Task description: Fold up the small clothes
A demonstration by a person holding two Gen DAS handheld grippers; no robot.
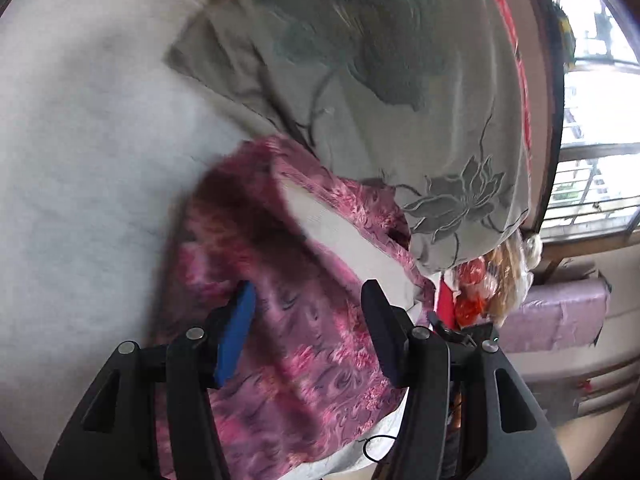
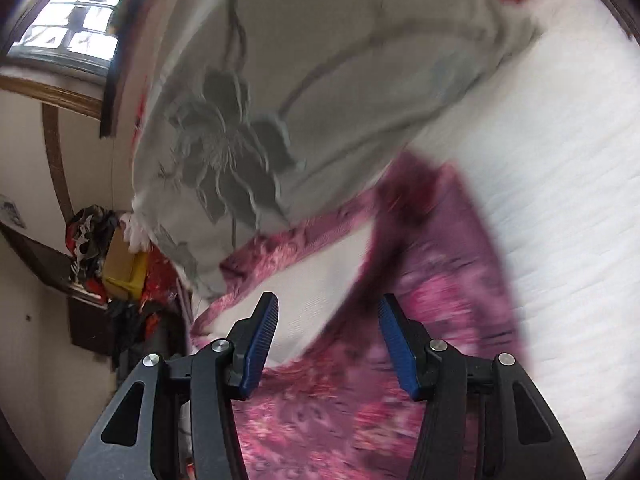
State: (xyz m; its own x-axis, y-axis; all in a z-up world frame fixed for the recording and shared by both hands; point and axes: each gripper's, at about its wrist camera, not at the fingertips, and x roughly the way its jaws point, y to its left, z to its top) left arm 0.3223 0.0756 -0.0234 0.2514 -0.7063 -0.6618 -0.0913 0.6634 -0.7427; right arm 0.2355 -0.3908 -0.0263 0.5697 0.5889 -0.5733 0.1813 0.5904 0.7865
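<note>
In the left wrist view the left gripper (image 1: pixel 306 320) hangs with its jaws spread and nothing pinched, over a small pink-and-purple patterned fabric garment (image 1: pixel 288 320) lying on the white mattress sheet (image 1: pixel 80 152). The garment looks doubled over on itself, with a gap of white showing between its main body and a narrower strip toward the grey pillow with an embroidered lotus flower (image 1: pixel 400 100), which rests just beyond it and seems to overlap its far edge. In the right wrist view the right gripper (image 2: pixel 326 320) also stands apart, its blue pads clear of the cloth, above the same garment (image 2: pixel 432 272), which stretches from the lower foreground up toward the pillow (image 2: pixel 280 100). Motion blur hides the finer creases. Judging by this, at least one fold appears laid down and both tools are free of the cloth; the piece still looks uneven, so further folding and tidying probably remain.
</note>
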